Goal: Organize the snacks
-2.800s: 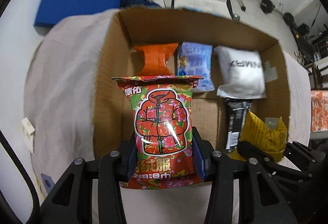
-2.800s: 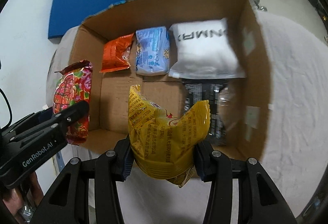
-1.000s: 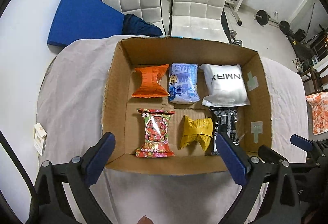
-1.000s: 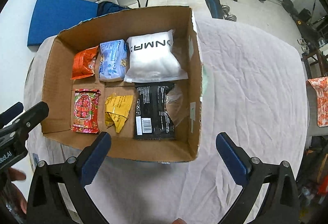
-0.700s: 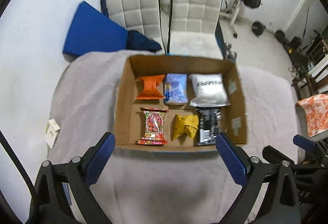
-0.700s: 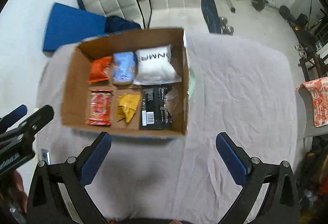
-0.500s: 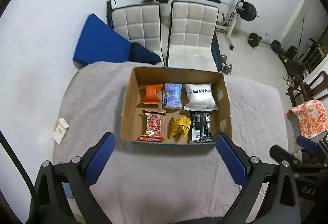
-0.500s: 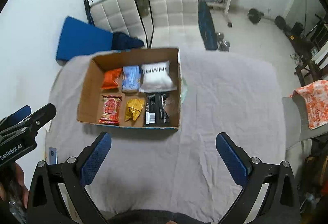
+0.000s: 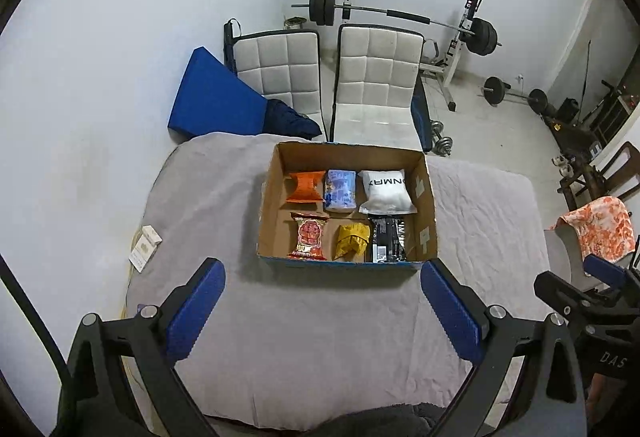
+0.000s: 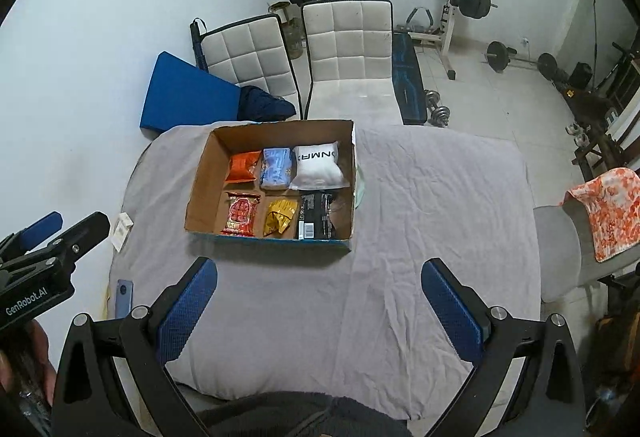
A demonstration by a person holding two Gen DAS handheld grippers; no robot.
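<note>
A cardboard box (image 9: 267, 205) (image 10: 200, 181) sits on the grey-covered table. Two rows of snacks lie inside. The back row has an orange packet (image 9: 305, 187), a blue packet (image 9: 340, 190) and a white bag (image 9: 386, 191). In the front row are a red flowered packet (image 9: 309, 237) (image 10: 241, 213), a yellow packet (image 9: 352, 239) (image 10: 280, 221) and a black packet (image 9: 387, 240). My left gripper (image 9: 324, 313) is open and empty, high above the table's near side. My right gripper (image 10: 320, 309) is likewise open and empty, well back from the box.
A small white box (image 9: 145, 247) lies at the table's left edge, and a blue phone (image 10: 123, 297) near it. Two white chairs (image 9: 372, 85), a blue mat (image 9: 212, 105) and a barbell rack (image 9: 400, 17) stand behind. An orange-patterned cloth (image 10: 608, 209) drapes a chair at right.
Both grippers let go of the red and yellow packets into the box's front row, opened wide, then pulled up and back, so the box looks smaller and farther.
</note>
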